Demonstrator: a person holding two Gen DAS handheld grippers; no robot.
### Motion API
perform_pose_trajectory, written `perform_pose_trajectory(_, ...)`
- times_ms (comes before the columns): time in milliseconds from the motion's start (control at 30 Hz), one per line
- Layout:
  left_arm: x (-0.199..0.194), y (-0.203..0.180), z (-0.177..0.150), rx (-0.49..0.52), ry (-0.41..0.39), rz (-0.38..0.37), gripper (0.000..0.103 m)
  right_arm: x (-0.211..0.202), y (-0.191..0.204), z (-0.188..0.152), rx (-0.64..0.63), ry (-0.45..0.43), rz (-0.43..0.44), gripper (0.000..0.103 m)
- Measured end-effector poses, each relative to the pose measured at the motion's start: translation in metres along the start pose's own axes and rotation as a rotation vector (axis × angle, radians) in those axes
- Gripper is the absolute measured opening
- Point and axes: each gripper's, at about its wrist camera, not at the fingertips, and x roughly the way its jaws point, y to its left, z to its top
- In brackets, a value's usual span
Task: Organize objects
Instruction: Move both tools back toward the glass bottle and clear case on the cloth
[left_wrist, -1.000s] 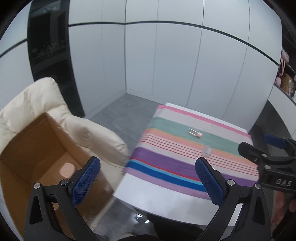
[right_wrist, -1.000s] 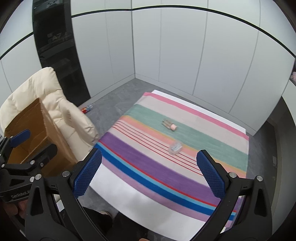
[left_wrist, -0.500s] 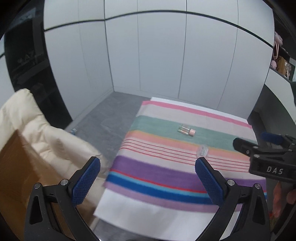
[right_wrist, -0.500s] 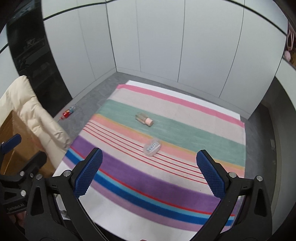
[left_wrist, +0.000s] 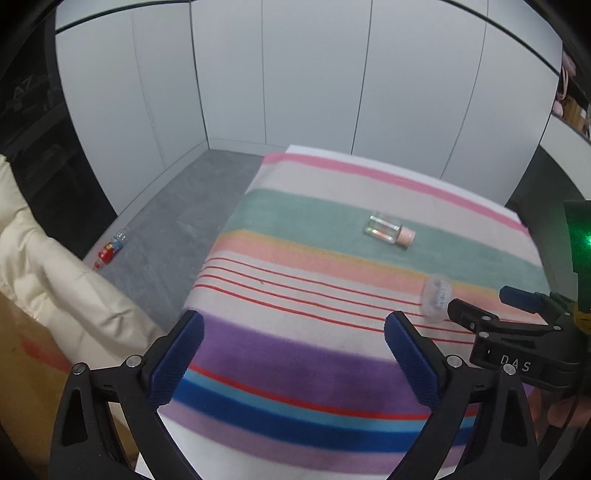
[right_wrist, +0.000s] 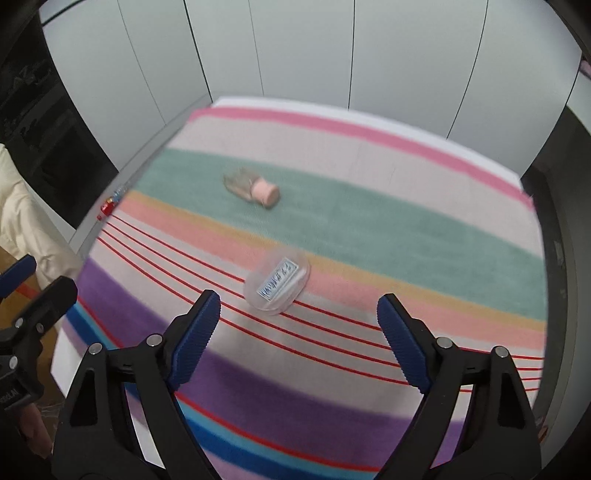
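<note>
A clear glass bottle with a pink cap (left_wrist: 388, 230) (right_wrist: 252, 188) lies on its side on the green band of the striped cloth (left_wrist: 295, 354) (right_wrist: 369, 229). Nearer lies a flat clear plastic case with a blue-printed label (right_wrist: 277, 283) (left_wrist: 436, 297) on the thin red lines. My right gripper (right_wrist: 297, 332) hovers just short of the case, jaws closing with nothing between them. It also shows at the right edge of the left wrist view (left_wrist: 480, 314). My left gripper (left_wrist: 293, 350) stands open and empty over the purple band.
A cream padded chair (left_wrist: 44, 280) holds a cardboard box (left_wrist: 26, 387) to the left of the table. A small red-labelled bottle (left_wrist: 109, 251) lies on the grey floor. White panelled walls stand behind. Shelves with items (left_wrist: 572, 96) are at the far right.
Both grippers have dropped and moved in over the striped cloth, so the bottle and the case appear larger and closer. The right jaws have narrowed. The chair and box have slid off to the left.
</note>
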Motion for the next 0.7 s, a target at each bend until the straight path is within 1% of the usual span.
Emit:
perform_pose_trajectory(100, 0.018, -0.002, -0.002, 0.007, 0.022, -0.008, 0.098, 0.019, 0.0, -0.002, -0.016, 0.02, 0.002, 0.085)
perform_pose_trajectory(200, 0.032, -0.004, -0.003, 0.015, 0.025, -0.012, 0.099, 0.033, 0.0, -0.004, -0.011, 0.034, 0.011, 0.082)
perform_pose_trajectory(300, 0.042, -0.005, -0.003, 0.0, 0.029, -0.015, 0.099, 0.041, 0.005, -0.003, -0.014, 0.014, 0.032, 0.082)
perform_pose_trajectory(400, 0.051, -0.007, -0.001, -0.021, 0.033, -0.02, 0.099, 0.049, 0.008, -0.003, -0.023, 0.011, 0.014, 0.079)
perform_pose_trajectory(433, 0.054, -0.008, -0.001, -0.024, 0.033, -0.021, 0.099, 0.051, 0.009, -0.002, -0.035, -0.004, -0.003, 0.076)
perform_pose_trajectory(500, 0.059, -0.012, 0.002, -0.024, 0.034, -0.028, 0.099, 0.053, 0.01, 0.0, -0.044, -0.021, -0.014, 0.064)
perform_pose_trajectory(533, 0.06, -0.015, 0.004, -0.022, 0.033, -0.032, 0.099, 0.052, 0.008, 0.0, -0.045, -0.033, -0.022, 0.051)
perform_pose_trajectory(700, 0.074, -0.037, 0.014, 0.016, 0.036, -0.064, 0.099, 0.056, -0.011, 0.005, -0.033, -0.063, -0.059, 0.051)
